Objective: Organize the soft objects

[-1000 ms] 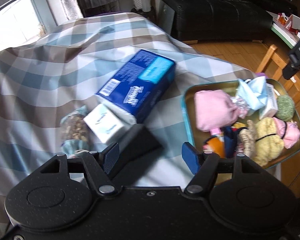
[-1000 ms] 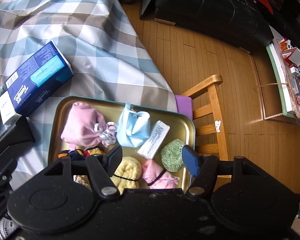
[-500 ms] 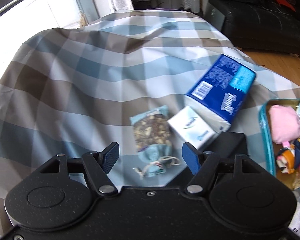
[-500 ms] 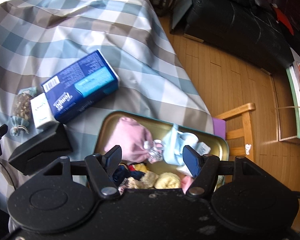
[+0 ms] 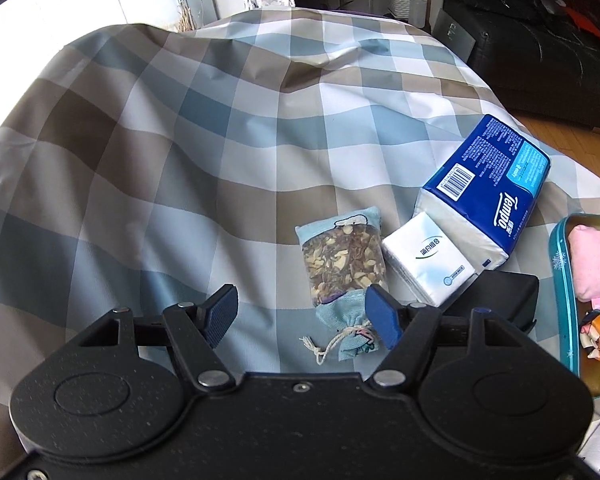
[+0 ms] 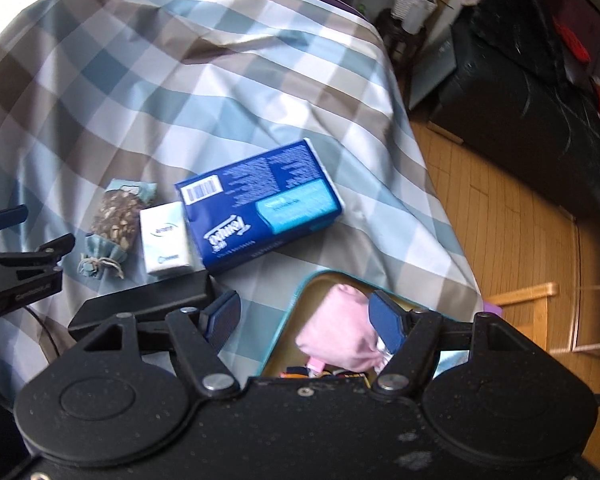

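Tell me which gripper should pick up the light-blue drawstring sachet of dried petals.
Left, probably. The left gripper is open, with the sachet just ahead by its right finger. The right gripper is open over the tray's edge, farther away.

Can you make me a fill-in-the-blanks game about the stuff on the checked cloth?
1. The big tissue pack is mostly ____ in colour.
2. The small white tissue pack lies between the big pack and the ____ of dried bits.
3. The pink pouch sits inside the ____.
4. The left gripper has ____ between its fingers.

Missing words: blue; sachet; tray; nothing
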### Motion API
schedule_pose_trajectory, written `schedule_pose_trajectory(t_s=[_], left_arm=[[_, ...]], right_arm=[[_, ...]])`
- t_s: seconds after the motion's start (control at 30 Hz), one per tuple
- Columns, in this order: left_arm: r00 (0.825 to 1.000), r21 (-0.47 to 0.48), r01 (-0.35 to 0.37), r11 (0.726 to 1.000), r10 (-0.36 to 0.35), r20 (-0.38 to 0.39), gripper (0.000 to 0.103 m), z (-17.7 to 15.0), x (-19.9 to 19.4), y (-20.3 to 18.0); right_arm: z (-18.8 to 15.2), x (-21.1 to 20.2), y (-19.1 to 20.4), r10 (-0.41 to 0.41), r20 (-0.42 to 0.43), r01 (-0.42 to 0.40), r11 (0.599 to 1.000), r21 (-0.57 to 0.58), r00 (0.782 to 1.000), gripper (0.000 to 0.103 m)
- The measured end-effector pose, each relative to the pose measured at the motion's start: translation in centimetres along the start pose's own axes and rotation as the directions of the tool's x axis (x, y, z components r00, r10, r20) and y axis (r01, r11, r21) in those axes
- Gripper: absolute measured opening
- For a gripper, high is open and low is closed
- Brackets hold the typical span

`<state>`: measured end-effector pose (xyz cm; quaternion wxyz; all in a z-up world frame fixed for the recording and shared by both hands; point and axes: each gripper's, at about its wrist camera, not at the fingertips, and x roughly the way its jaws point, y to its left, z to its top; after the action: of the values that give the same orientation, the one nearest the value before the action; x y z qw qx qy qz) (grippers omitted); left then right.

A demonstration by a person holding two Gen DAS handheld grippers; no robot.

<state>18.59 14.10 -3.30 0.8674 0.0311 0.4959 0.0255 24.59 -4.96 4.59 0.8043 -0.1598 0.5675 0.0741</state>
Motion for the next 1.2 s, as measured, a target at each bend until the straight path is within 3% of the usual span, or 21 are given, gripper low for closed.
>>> schedule_pose_trajectory(t_s=[0.37,0.63,0.93,1.2], left_arm=[[0.999,-0.166,0.035,0.985,-0.04,-0.027,0.066,-0.3,0.5,3.7],[0.998,-0.263,-0.058,0.963,0.054,-0.024,0.066,-0.6,0.5,6.0],[0.997,-0.29,-0.069,0.955,0.072,0.0,0.067,-0.7,0.6,6.4],[0.996,-0.319,-0.078,0.944,0.087,0.015,0.068,-0.6,0.2,7.1]], right_arm=[[1.6,0.7,7.6,0.087,0.034,-0.083,0.991,-0.101,0.996,0.071],[2.8,6.0,13.3,0.112,-0.038,-0.116,0.985,-0.126,0.993,0.07],[3.4,11.2,14.4,0.112,-0.108,-0.123,0.987,-0.101,0.988,0.065],[3.1,12.4,15.9,0.07,-0.089,-0.085,0.981,-0.173,0.994,0.065]])
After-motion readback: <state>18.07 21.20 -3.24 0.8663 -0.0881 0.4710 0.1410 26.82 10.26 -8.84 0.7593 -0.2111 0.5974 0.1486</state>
